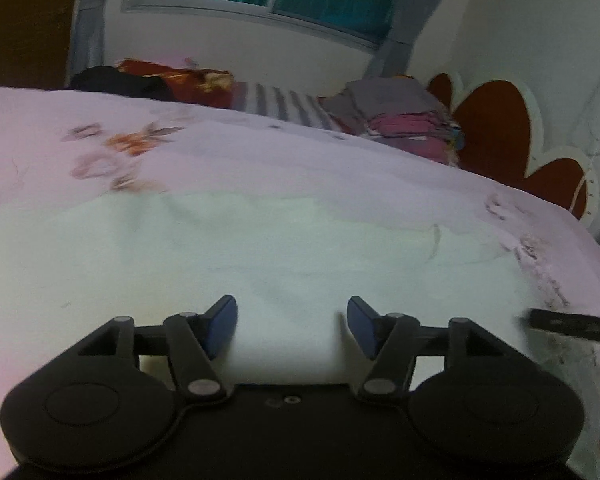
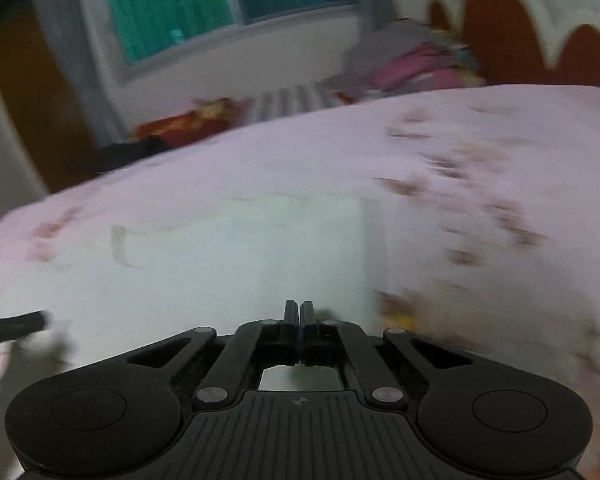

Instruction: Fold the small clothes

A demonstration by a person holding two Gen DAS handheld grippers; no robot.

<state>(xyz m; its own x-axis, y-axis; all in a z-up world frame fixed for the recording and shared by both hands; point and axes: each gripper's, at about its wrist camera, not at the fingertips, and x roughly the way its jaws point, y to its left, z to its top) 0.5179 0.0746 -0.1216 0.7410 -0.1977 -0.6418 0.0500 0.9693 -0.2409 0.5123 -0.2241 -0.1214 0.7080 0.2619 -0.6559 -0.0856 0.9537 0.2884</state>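
A pale mint-white small garment (image 1: pixel 260 240) lies flat on the pink floral bedsheet (image 1: pixel 260 152). In the right wrist view the garment (image 2: pixel 260 248) shows a straight right edge and a small sleeve or hem at the left. My left gripper (image 1: pixel 292 320) is open, with blue pads, just above the garment's near part. My right gripper (image 2: pixel 300 312) is shut, its fingers pressed together over the garment's near edge; I cannot tell whether cloth is pinched between them. A dark piece of the other gripper shows at the right edge of the left wrist view (image 1: pixel 572 326).
A stack of folded clothes (image 1: pixel 404 120) sits at the far side of the bed near a red and white headboard (image 1: pixel 496 128). A striped cloth (image 1: pixel 280 104), a red item (image 1: pixel 172 80) and a black item (image 1: pixel 112 80) lie along the far edge under a window.
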